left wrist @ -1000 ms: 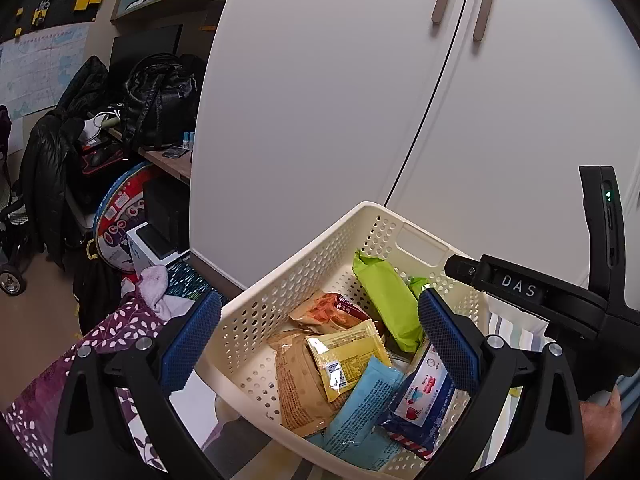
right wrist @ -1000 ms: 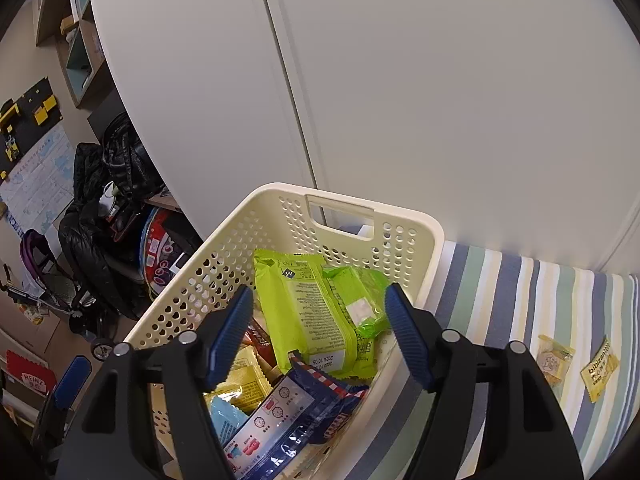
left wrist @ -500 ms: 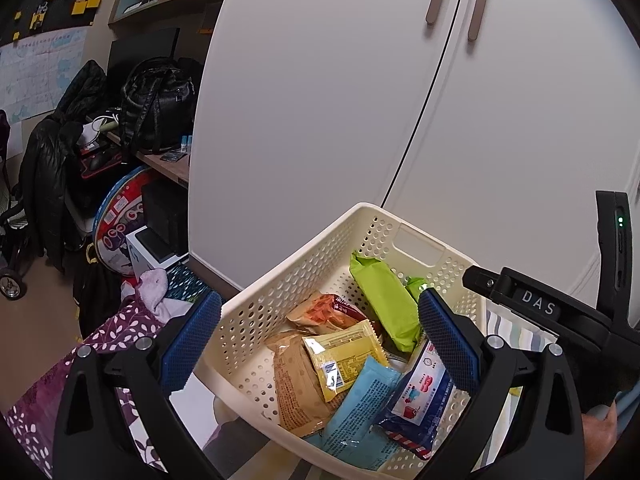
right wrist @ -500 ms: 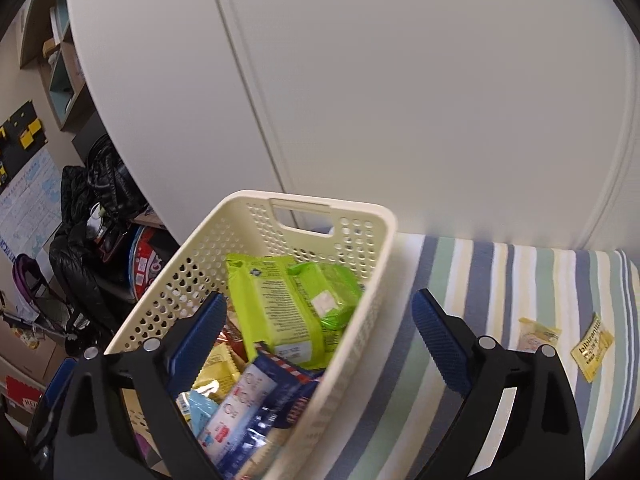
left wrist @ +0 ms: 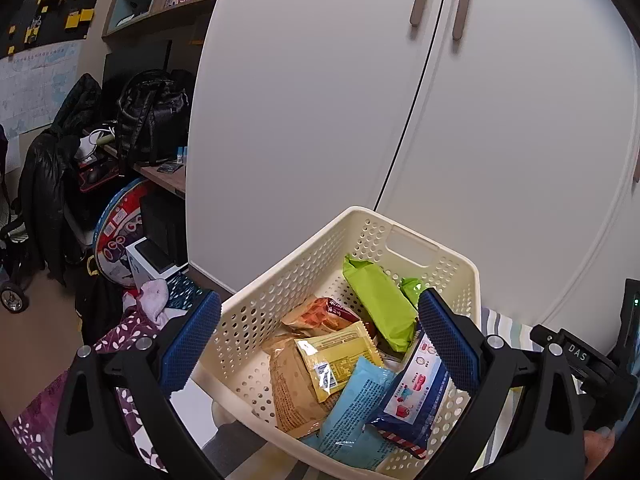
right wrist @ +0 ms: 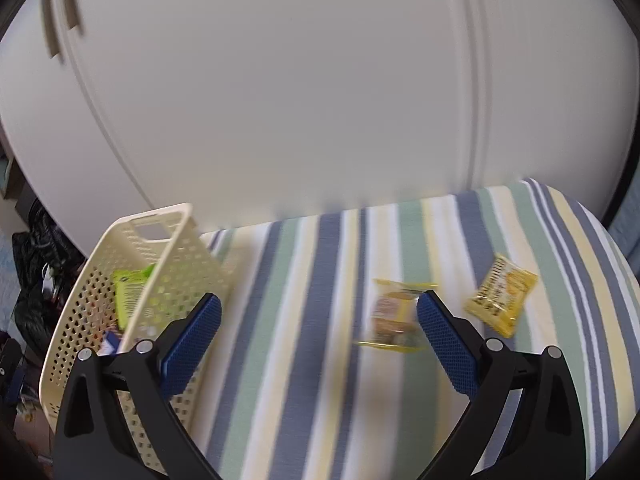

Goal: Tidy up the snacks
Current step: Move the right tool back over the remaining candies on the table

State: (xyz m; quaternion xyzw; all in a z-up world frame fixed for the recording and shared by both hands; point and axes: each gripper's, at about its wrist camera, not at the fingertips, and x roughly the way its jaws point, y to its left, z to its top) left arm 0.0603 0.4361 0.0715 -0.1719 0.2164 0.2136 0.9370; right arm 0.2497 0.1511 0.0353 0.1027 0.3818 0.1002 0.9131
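Observation:
A cream perforated basket point(left wrist: 280, 292) holds several snack packs: a green pack point(left wrist: 378, 300), a yellow pack point(left wrist: 340, 356), a light blue pack point(left wrist: 356, 408) and a dark blue pack point(left wrist: 416, 396). My left gripper point(left wrist: 320, 340) hangs open above the basket with nothing between its fingers. In the right wrist view the basket point(right wrist: 160, 272) sits at the left on a striped cloth point(right wrist: 312, 360). Two yellow snack packets lie on the cloth: one point(right wrist: 396, 316) just left of my right finger, the other point(right wrist: 500, 296) farther right. My right gripper point(right wrist: 320, 344) is open and empty above the cloth.
White cupboard doors point(left wrist: 400, 120) stand right behind the basket and the striped cloth. To the left are a desk with a black bag point(left wrist: 152, 120), hanging coats point(left wrist: 48, 176) and clutter on the floor. The other gripper's body point(left wrist: 592, 360) shows at the right edge.
My right gripper swung right, away from the basket and over the striped cloth toward the two yellow packets, and opened wider. The left gripper stayed over the basket.

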